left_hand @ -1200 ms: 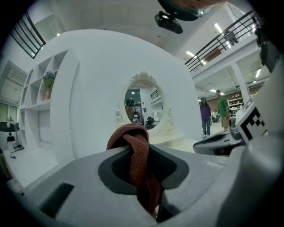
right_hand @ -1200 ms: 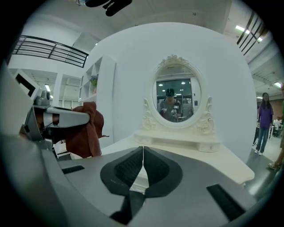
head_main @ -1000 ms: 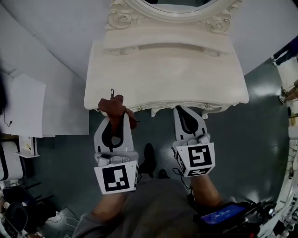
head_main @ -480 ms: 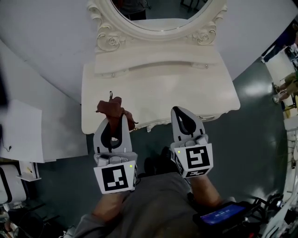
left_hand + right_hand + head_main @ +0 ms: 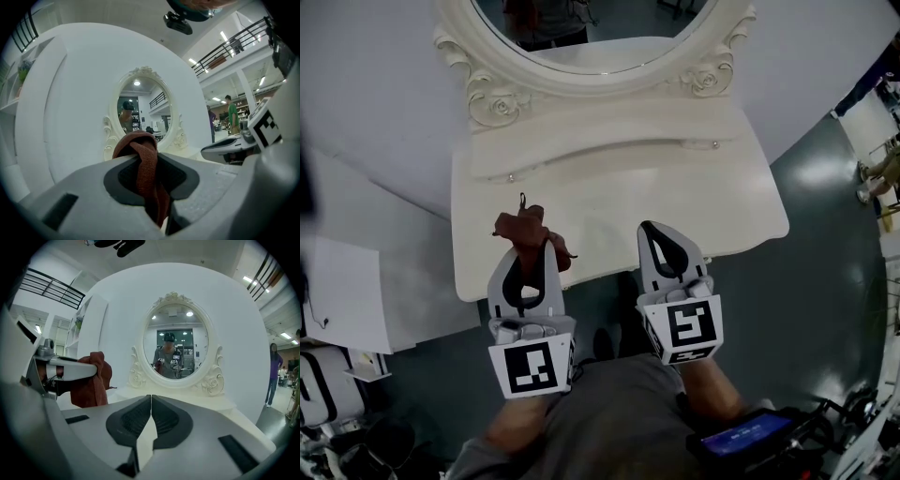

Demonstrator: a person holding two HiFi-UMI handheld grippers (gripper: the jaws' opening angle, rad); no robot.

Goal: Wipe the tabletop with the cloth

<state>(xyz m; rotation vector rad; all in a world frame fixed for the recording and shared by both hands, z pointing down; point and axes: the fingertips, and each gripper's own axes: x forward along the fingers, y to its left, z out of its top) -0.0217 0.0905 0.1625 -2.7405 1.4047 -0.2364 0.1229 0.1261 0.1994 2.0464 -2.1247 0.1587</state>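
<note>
A rust-brown cloth [image 5: 525,230] is bunched between the jaws of my left gripper [image 5: 525,246], which is shut on it above the front left of the cream dressing tabletop [image 5: 609,202]. In the left gripper view the cloth [image 5: 146,173] hangs out between the grey pads. My right gripper [image 5: 661,232] hovers over the tabletop's front edge, shut with nothing in it; its jaws meet in the right gripper view [image 5: 151,401]. There the cloth [image 5: 92,380] shows at the left, held up off the surface.
An oval mirror [image 5: 591,28] in a carved cream frame stands at the back of the table, above a raised shelf [image 5: 600,136]. A white curved wall rises behind it. Dark green floor [image 5: 825,272] lies to the right and white furniture [image 5: 356,281] to the left.
Both grippers have come forward over the tabletop's front edge, and the table sits lower and nearer in the head view. The cloth stays gripped in the left gripper.
</note>
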